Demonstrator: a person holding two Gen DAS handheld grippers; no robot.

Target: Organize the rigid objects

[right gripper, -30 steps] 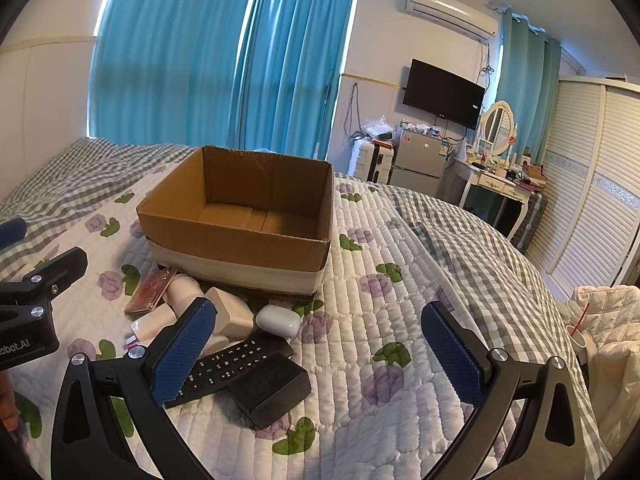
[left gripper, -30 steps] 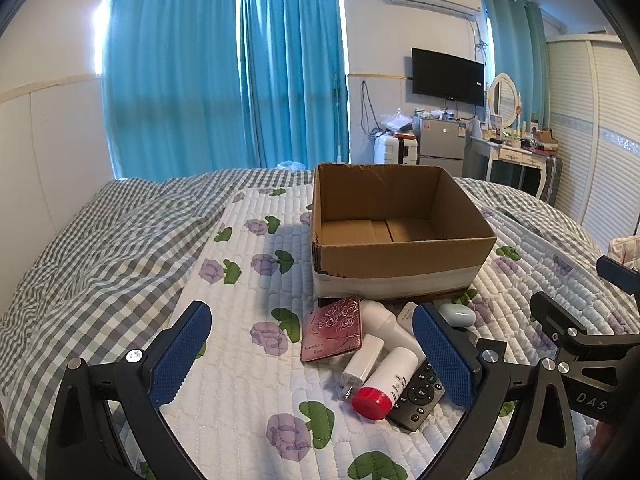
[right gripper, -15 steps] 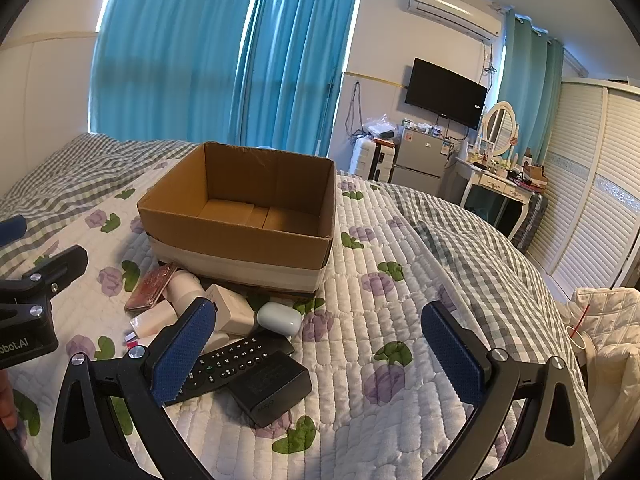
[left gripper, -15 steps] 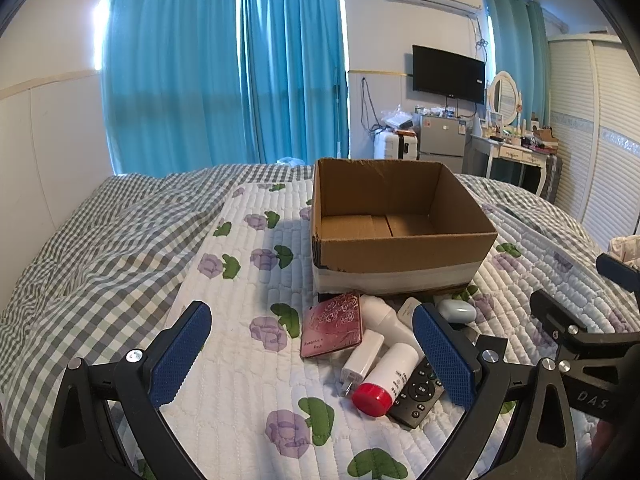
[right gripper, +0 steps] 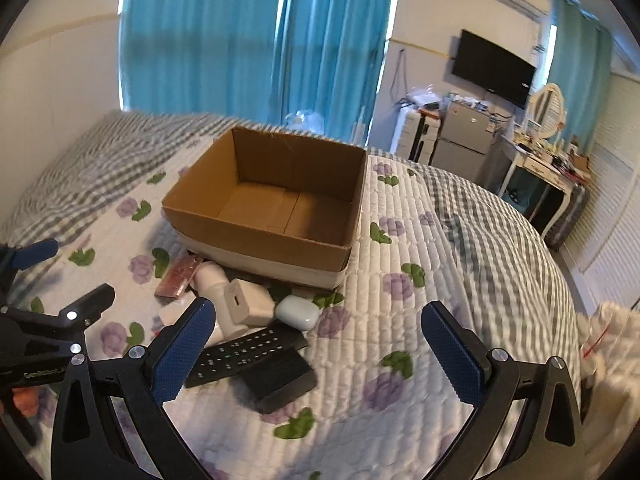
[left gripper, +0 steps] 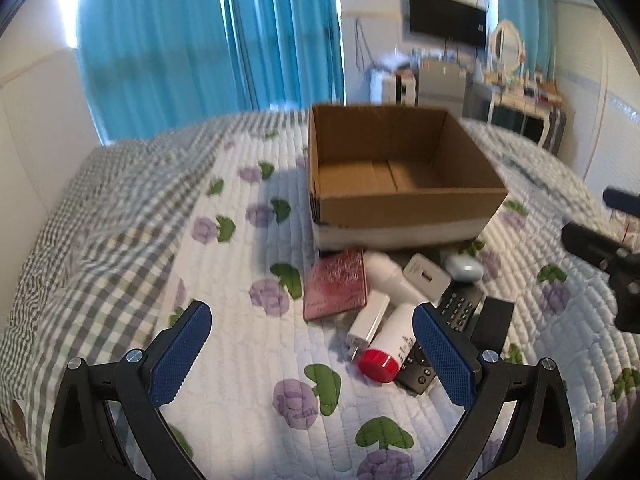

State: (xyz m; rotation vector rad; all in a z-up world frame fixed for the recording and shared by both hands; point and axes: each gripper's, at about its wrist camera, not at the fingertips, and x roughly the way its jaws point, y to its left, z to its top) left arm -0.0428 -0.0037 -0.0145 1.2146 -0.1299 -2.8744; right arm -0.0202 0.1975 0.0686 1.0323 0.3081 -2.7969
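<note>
A home bedroom: a bed (right gripper: 460,264) with a floral quilt fills the lower frame, turquoise curtains (right gripper: 256,40) hang at upper left, and a wall television (right gripper: 494,66), dressing table (right gripper: 544,160) with mirror stand at right.

Cardboard box (left gripper: 400,184) on quilt (left gripper: 248,344); before it, notebook (left gripper: 335,289) left, earbud case (left gripper: 464,269) right, remote (right gripper: 244,356) nearest.

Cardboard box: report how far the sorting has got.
Nothing looks done: the cardboard box holds nothing. Nothing is in hand; the left gripper and right gripper are both open. Left to do: the pink case, red-capped bottle, white charger, earbud case and remote lie on the quilt.
</note>
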